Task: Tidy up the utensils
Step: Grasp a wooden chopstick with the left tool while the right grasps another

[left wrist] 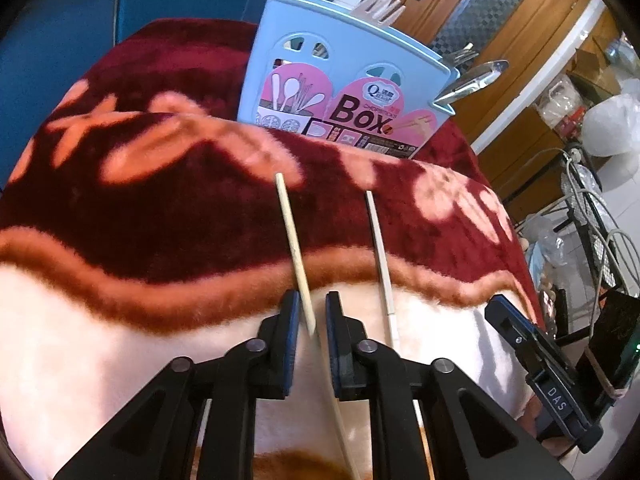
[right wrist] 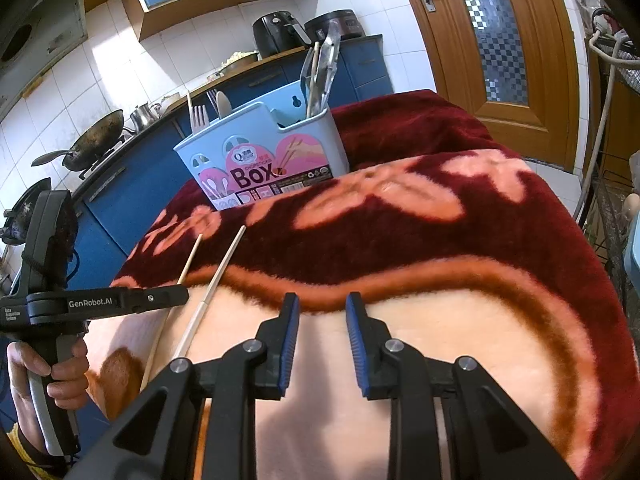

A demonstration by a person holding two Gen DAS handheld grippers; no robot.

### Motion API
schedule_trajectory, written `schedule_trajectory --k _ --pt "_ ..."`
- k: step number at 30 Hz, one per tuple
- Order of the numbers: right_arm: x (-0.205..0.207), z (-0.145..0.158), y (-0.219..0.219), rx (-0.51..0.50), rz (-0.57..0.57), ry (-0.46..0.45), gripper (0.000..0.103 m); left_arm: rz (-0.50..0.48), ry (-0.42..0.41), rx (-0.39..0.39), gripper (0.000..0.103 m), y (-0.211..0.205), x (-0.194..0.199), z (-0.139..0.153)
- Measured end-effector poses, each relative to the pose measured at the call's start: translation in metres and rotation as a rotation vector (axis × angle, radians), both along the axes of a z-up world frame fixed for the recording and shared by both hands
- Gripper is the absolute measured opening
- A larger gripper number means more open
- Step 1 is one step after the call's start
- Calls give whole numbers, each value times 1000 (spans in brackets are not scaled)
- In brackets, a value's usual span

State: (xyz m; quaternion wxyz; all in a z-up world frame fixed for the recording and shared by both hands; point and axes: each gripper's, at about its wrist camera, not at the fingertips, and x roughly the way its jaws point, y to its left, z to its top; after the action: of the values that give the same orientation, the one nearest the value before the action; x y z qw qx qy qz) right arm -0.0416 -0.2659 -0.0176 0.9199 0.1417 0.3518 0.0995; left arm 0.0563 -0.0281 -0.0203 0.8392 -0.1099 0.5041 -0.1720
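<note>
Between your left tool point(left wrist: 312, 312), spread around it, lies one chopstick point(left wrist: 294, 248); another point(left wrist: 380, 256) lies just right. Your right tool point(right wrist: 322, 308) gapes empty. Ahead, the box point(left wrist: 340, 80) already holds several utensils.

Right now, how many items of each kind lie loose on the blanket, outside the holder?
Pale wooden chopsticks: 2, one between the left gripper fingers, one beside it.
Light blue plastic utensil holder: 1.
Total: 3.
</note>
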Motion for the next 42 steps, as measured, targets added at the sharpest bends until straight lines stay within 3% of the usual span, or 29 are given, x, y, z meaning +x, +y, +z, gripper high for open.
schedule_trajectory --k 8,16,26,36,42 --pt "2 3 12 -23 23 22 28 32 8 -95 4 15 -3 -3" --pt "14 11 40 -37 115 71 28 62 -107 -63 4 28 -16 11" --pt "34 16 85 -84 226 157 28 129 -241 40 4 58 -25 24" --pt "72 10 118 -177 263 320 28 136 -271 -1 4 74 -32 27" --pt "90 6 119 -170 260 421 28 125 -291 -19 4 77 -34 30"
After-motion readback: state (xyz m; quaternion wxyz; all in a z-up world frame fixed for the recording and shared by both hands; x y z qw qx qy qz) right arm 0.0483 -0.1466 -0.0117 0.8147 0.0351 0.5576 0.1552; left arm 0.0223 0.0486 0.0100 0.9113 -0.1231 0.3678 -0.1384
